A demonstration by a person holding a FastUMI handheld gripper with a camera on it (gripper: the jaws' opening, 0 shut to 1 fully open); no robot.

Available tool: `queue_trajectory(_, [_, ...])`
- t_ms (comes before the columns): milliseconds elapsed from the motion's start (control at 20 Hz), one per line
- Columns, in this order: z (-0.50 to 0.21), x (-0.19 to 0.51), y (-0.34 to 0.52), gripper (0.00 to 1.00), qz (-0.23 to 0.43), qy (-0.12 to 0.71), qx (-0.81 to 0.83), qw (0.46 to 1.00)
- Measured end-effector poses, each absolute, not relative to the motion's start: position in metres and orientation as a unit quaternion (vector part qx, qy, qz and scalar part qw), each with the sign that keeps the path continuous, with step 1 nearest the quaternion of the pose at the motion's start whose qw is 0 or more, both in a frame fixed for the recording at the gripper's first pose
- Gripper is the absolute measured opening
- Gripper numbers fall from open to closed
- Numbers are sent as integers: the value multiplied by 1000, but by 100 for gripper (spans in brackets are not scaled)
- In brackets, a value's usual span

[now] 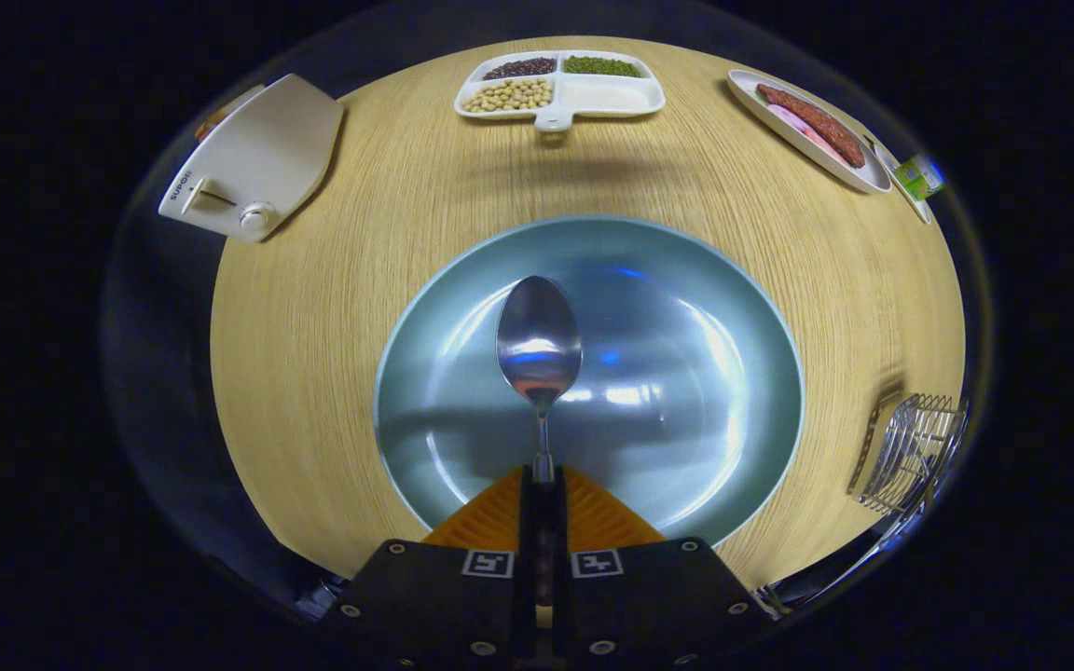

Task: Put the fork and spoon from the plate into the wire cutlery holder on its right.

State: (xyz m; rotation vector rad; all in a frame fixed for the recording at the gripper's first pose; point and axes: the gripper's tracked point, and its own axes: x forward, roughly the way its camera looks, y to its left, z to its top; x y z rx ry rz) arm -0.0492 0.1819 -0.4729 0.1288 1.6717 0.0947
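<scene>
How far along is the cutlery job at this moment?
Possibly done: no fork lies on the plate, though the wire cutlery holder is too distorted to confirm its contents. In hand: the gripper has its jaws shut on the spoon handle, bowl over the plate. Left: carry the spoon right and drop it into the holder.

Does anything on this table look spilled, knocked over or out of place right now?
Nothing stands out. The gripper is shut on the spoon by its handle, over the plate. The wire cutlery holder stands upright to the right, and the divided tray keeps its beans in their compartments.
</scene>
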Motion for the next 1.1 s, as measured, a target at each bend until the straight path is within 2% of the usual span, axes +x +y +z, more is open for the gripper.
queue_trajectory(100, [-466,-45,180,5,50,730,61,678])
queue_trajectory(400, [-424,-42,143,4,60,703,76,705])
queue_trajectory(650, [-384,-55,74,4,42,683,65,726])
queue_trajectory(1100, [-348,-97,-32,5,-10,680,52,732])
